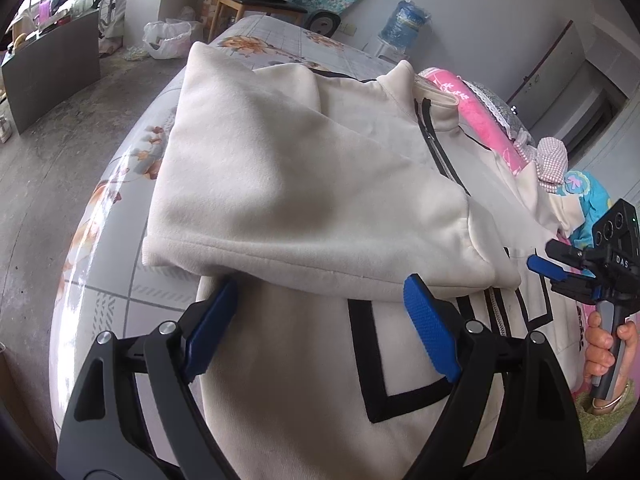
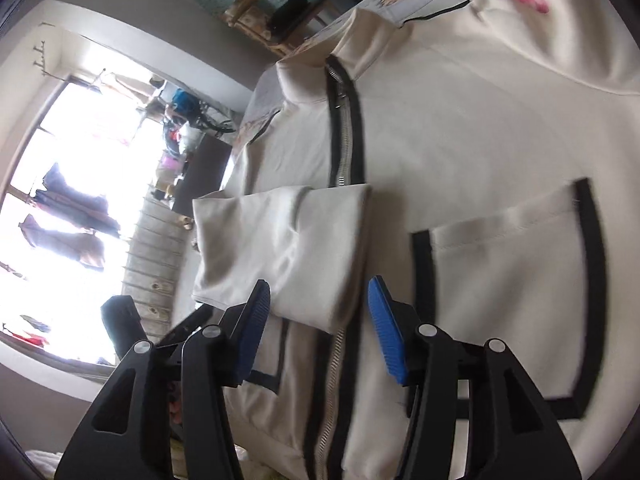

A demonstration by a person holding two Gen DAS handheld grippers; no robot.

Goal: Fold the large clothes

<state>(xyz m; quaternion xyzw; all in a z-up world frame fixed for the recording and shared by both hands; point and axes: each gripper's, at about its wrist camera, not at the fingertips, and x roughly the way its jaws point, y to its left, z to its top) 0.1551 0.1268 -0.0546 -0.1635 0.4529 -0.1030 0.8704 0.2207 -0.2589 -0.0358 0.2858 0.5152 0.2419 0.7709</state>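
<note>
Your cream jacket (image 1: 280, 184) lies flat on the flowered bed (image 1: 100, 216), filling it almost to the left edge, with one sleeve (image 1: 320, 216) folded across its front. Your left tongs (image 1: 316, 308) are spread wide above the jacket and grip nothing. Your right tongs (image 2: 316, 312) hang loose over the sleeve cuff (image 2: 280, 248), not pinching it.

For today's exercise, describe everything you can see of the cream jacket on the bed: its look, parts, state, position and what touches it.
The cream jacket looks like soft fleece, with black trim outlining its pockets, a stand-up collar and a metal zip edged in black down the front. It lies front up on the floral bed sheet, one sleeve folded across the chest. Pink fabric lies beside its collar. Both the left hand-held gripper and the right hand-held gripper are open above it, gripping nothing.
</note>
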